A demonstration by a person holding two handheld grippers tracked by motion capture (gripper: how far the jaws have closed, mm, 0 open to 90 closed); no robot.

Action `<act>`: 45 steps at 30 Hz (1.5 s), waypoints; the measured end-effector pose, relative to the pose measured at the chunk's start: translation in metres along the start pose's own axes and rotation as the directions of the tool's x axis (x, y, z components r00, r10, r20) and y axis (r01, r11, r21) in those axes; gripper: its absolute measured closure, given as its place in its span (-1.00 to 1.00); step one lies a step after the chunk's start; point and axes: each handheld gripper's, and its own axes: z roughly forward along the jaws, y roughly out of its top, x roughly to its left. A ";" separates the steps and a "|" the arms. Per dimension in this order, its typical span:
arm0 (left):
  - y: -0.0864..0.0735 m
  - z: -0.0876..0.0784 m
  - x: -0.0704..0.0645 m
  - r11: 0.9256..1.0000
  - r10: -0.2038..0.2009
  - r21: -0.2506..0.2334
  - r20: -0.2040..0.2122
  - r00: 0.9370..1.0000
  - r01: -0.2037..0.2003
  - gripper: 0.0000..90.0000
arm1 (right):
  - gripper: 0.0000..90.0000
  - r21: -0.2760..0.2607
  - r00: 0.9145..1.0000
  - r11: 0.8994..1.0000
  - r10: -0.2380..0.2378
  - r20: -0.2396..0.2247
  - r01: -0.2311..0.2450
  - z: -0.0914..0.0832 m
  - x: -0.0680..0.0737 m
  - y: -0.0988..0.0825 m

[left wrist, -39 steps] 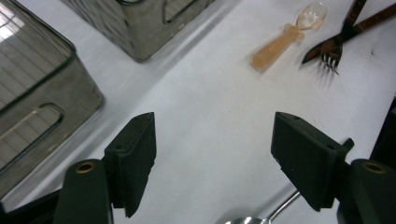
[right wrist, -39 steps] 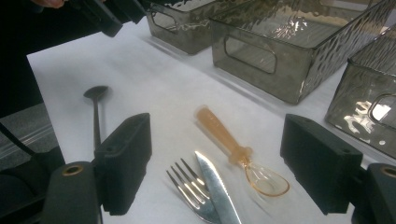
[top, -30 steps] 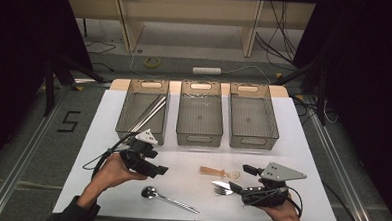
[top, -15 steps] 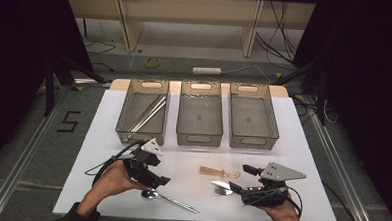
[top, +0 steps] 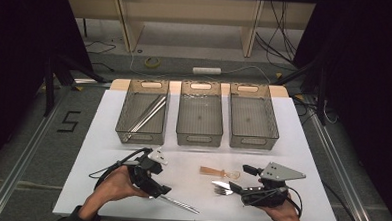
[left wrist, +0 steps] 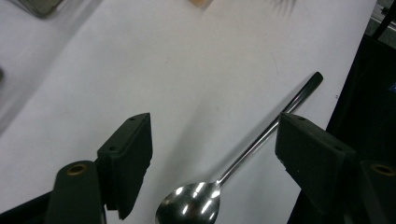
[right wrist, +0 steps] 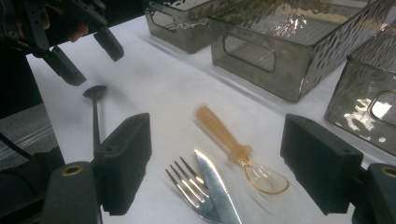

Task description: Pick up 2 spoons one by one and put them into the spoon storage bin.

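Jaws of the left gripper (left wrist: 212, 154) stand released astride the metal spoon (left wrist: 196, 205), handle toward 1 o'clock; right gripper (right wrist: 215, 172) released over the fork (right wrist: 194, 191).

bright table, dark surroundings, soft blur

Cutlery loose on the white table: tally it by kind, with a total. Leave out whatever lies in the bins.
Metal spoon: 1
Metal fork: 1
Metal knife: 1
Amber plastic spoon: 1
Total: 4
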 end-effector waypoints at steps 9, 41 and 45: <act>-0.002 0.006 -0.012 0.996 0.055 0.069 0.019 0.998 -0.056 -0.31 | -0.43 0.007 1.000 1.000 -0.005 0.001 0.005 0.000 0.002 0.000; -0.007 0.037 -0.027 0.934 0.256 0.264 -0.025 0.966 -0.241 0.41 | -0.43 0.023 1.000 0.999 -0.027 -0.005 0.027 0.003 0.006 0.002; -0.007 0.037 -0.026 0.935 0.255 0.261 -0.017 0.967 -0.242 0.51 | -0.43 0.022 1.000 0.999 -0.028 -0.005 0.029 0.003 0.007 0.002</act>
